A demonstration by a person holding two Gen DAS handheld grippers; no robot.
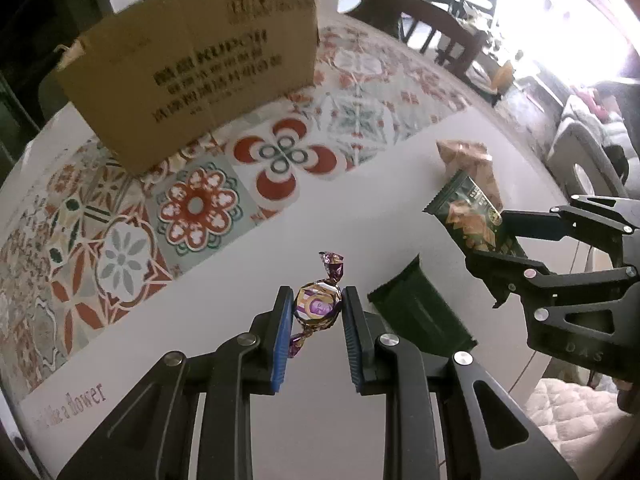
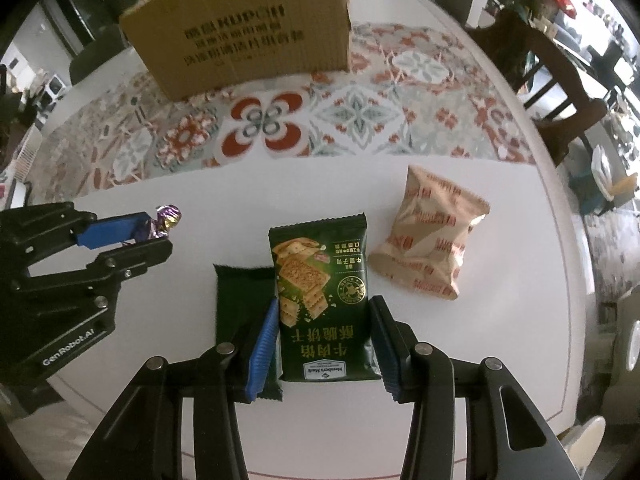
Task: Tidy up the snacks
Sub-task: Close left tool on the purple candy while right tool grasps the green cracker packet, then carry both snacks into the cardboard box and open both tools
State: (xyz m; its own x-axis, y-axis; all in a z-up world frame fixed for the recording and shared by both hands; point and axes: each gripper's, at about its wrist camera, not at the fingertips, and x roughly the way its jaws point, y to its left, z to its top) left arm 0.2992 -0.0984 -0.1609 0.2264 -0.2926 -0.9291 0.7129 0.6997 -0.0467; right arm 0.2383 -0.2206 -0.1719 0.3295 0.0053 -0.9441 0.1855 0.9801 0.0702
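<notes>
A purple and gold wrapped candy point(image 1: 316, 308) sits between the blue pads of my left gripper point(image 1: 317, 294), which is shut on it above the white table. From the right wrist view the same candy point(image 2: 168, 216) sticks out of the left gripper point(image 2: 158, 232). My right gripper point(image 2: 325, 302) is shut on a green cracker packet point(image 2: 320, 280), pads pressing both long edges. In the left wrist view that packet point(image 1: 468, 216) hangs in the right gripper point(image 1: 490, 238), clear of the table.
A second dark green packet point(image 2: 240, 300) lies on the table under the held one, and a tan snack bag point(image 2: 432, 240) lies to its right. An open cardboard box point(image 2: 248, 28) stands on the patterned mat point(image 2: 360, 112) at the back. A dark chair point(image 2: 560, 80) stands beyond the table's right edge.
</notes>
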